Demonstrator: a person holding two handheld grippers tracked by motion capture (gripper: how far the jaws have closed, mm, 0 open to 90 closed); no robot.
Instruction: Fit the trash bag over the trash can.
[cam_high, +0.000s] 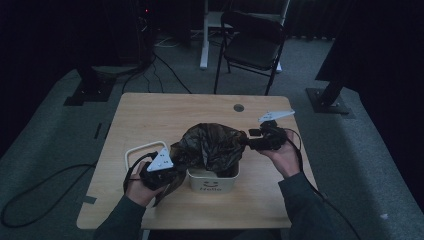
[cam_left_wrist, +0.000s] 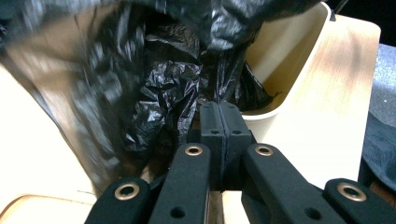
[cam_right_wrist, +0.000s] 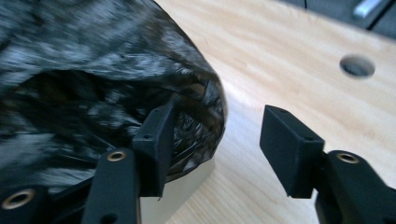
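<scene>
As seen from the high view, I have a square light-wood table (cam_high: 150, 120) carrying all the work, with a dark folding metal chair (cam_high: 252, 42) standing on the grey floor beyond its far edge. Near the table's front edge stands a small cream plastic bin (cam_high: 212, 182) with a smiling face printed on its side, and a crinkled black plastic bag (cam_high: 212, 145) billows out of its mouth, one flap trailing down over the bin's left side. A cream looped handle (cam_high: 142, 149) lies on the wood just left of the bin. My left gripper (cam_left_wrist: 219, 123) sits at that left side with its jaws pressed together, pinching a fold of the black film at the bin's rim. My right gripper (cam_right_wrist: 215, 144) is at the bag's right edge with jaws spread apart; one black pad (cam_right_wrist: 156, 140) lies against the film, the other stands clear over bare wood, so nothing is gripped.
</scene>
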